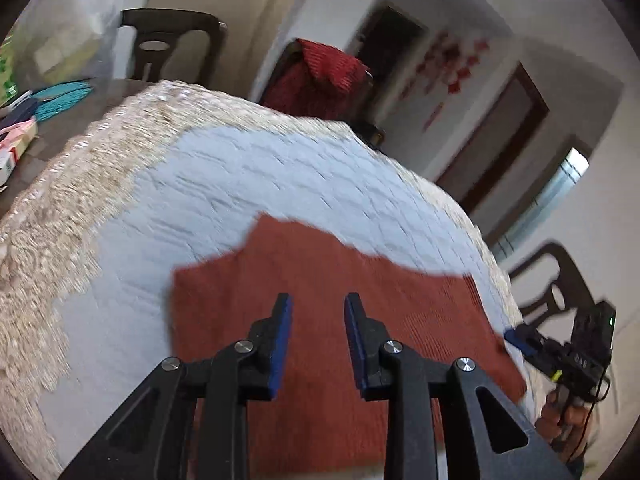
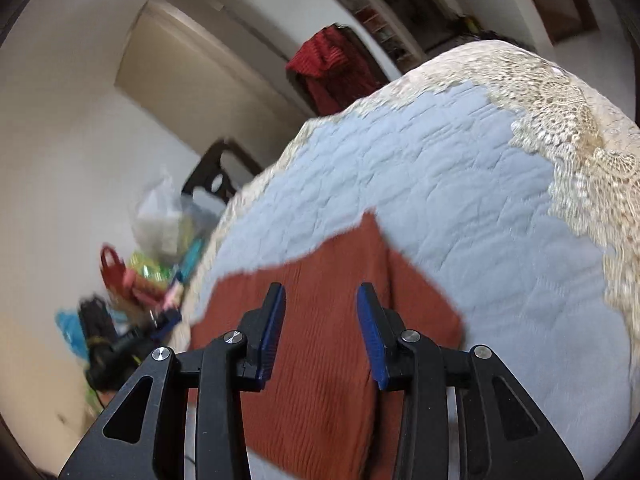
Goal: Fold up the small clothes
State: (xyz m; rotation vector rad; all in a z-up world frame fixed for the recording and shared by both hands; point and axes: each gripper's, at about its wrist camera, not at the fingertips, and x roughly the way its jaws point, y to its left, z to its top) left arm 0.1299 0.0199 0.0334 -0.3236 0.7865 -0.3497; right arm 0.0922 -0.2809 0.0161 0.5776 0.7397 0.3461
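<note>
Left wrist view: left gripper [image 1: 318, 300] spread, nothing between pads, hovering over rust-red knit garment [image 1: 320, 280] lying flat on pale blue quilt [image 1: 240, 176]; lace cloth [image 1: 52, 240] bordering quilt; right gripper [image 1: 516, 338] at garment's right edge, state unclear. Right wrist view: right gripper [image 2: 322, 292] spread above same garment [image 2: 332, 264], empty; bags [image 2: 152, 240] piled left.

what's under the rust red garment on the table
The rust red garment lies on a pale blue quilted cloth, which sits on a beige lace tablecloth. Whatever lies directly beneath the garment's middle is covered and cannot be seen.
</note>
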